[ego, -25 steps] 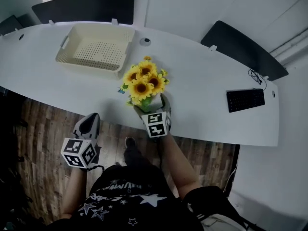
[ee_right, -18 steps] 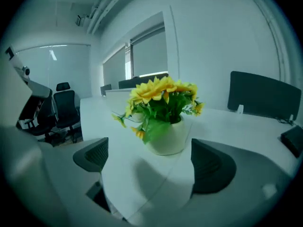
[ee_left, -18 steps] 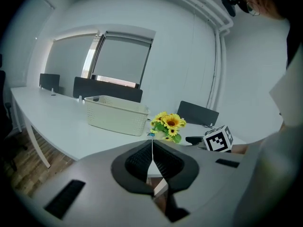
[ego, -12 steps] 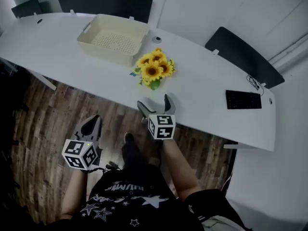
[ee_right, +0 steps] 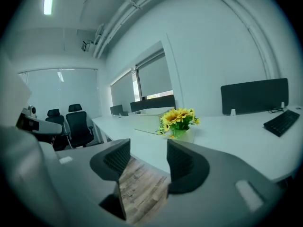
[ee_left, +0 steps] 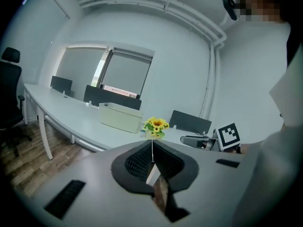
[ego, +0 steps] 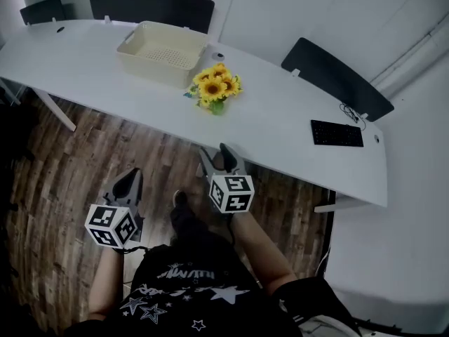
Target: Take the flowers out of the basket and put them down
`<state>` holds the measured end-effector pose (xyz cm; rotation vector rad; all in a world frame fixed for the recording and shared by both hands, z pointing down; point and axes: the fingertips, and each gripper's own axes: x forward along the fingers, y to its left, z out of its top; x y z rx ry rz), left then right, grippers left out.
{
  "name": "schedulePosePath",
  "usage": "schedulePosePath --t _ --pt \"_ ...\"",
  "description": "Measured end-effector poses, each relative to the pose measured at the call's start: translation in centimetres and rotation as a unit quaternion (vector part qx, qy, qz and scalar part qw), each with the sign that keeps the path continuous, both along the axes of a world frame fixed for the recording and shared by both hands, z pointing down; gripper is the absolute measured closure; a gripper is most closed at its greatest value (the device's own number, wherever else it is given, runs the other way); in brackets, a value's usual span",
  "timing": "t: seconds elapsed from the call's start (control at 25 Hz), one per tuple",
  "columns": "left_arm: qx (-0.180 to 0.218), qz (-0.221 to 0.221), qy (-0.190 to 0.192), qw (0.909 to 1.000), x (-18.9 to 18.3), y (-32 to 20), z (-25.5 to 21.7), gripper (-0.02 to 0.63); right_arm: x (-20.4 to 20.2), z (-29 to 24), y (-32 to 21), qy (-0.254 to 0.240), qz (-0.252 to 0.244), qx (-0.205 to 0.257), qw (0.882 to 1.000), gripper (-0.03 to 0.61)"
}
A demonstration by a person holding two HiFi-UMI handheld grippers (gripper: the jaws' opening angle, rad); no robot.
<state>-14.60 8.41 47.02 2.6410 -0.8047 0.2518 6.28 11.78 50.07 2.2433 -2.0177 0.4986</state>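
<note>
Flowers [ego: 214, 90] stand released on the surface [ego: 280, 118] beside the basket [ego: 165, 51], well ahead of the right gripper [ego: 218, 157], which has backed off, empty jaws closing. The left gripper [ego: 130, 180] hangs shut, apparently empty. Task looks done.

Long white table [ego: 280, 118] curves across my view. Black keyboard [ego: 337, 133] lies near its right end, thin cable [ego: 349, 111] just beyond it. Small round grommet [ego: 219, 56] sits in tabletop toward far edge. Dark divider panels stand along far side: wide panel [ego: 151, 7] at top, angled panel [ego: 335, 79] at right, small panel [ego: 43, 10] far left. Wood-plank floor [ego: 63, 181] under me. White table leg [ego: 55, 109] at left. Right gripper view: black office chairs [ee_right: 78, 124] past table's end. Left gripper view: window blinds [ee_left: 128, 72], ceiling pipes [ee_left: 156, 6].
</note>
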Motion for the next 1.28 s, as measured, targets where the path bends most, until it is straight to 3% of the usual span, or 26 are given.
schedulePosePath --t 0.28,0.52,1.28 --pt "0.002 -0.006 0.018 0.9998 -0.9 2.6 -0.8 0.603 -0.4 -2.2 3.4 -0.002 0.04 0.02 0.999 0.569" --pt "-0.001 -0.021 0.013 0.9997 -1.5 3.4 -0.4 0.602 -1.1 -3.8 4.5 -0.009 0.02 0.055 0.998 0.575" --pt "0.012 -0.055 0.024 0.9981 4.7 7.6 -2.4 0.601 3.1 -4.7 8.8 0.045 -0.07 0.017 0.996 0.577"
